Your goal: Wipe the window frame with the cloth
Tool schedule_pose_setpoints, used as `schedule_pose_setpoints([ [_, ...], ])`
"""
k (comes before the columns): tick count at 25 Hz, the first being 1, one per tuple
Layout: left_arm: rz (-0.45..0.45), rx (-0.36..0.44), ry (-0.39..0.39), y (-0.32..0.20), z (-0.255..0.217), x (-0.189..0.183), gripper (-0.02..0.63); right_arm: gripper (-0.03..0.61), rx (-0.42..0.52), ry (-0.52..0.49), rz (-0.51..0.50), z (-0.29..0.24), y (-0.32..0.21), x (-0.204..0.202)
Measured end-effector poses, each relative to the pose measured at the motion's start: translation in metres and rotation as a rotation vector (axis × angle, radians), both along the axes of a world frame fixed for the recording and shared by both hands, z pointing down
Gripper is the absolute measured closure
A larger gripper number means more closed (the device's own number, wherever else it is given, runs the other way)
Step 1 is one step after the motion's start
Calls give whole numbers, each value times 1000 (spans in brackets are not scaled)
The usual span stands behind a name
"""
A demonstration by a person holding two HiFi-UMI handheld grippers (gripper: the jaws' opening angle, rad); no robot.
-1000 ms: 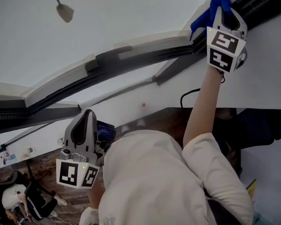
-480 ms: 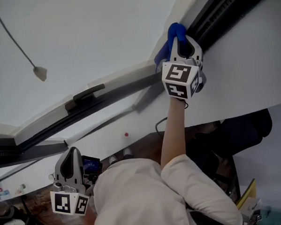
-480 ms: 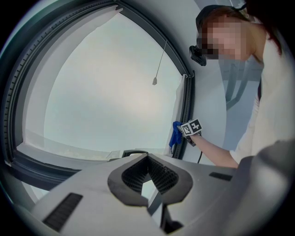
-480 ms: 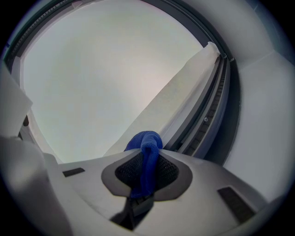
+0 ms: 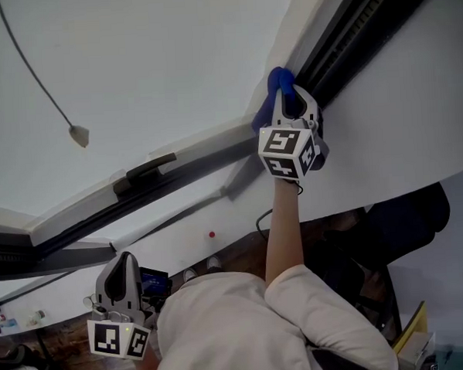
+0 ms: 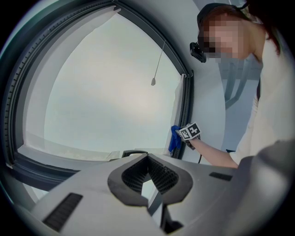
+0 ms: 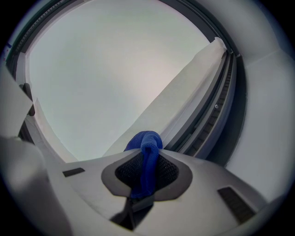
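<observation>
Right gripper (image 7: 146, 159) jaws were clamped on bunched blue cloth (image 7: 145, 138). Cloth stuck out past tips, pressed against dark channel of grey window frame (image 7: 215, 115).

Versus half second earlier: cloth had slid further down frame's right upright, toward lower corner. Grip was unchanged.

Judgement: wiping stroke along that upright was under way. How much of frame was already wiped, unclear.

Left gripper (image 6: 148, 171) jaws were together, nothing between. It was held low, well apart from frame, much as before.

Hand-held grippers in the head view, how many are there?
2. The right hand-held gripper is up at the window frame, shut on the blue cloth. The left hand-held gripper hangs low at lower left, shut and empty. None seems hidden.
</observation>
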State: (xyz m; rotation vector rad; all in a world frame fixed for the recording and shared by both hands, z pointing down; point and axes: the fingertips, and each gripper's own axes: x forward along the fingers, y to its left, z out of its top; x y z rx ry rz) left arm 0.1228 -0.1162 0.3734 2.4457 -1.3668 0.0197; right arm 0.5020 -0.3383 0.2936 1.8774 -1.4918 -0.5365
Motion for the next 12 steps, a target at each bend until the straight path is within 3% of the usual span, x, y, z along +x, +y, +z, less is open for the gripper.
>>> schedule_pose_setpoints([
  [12, -5, 1, 1, 5, -2, 0, 603, 517, -84, 12, 7, 35, 1, 1],
])
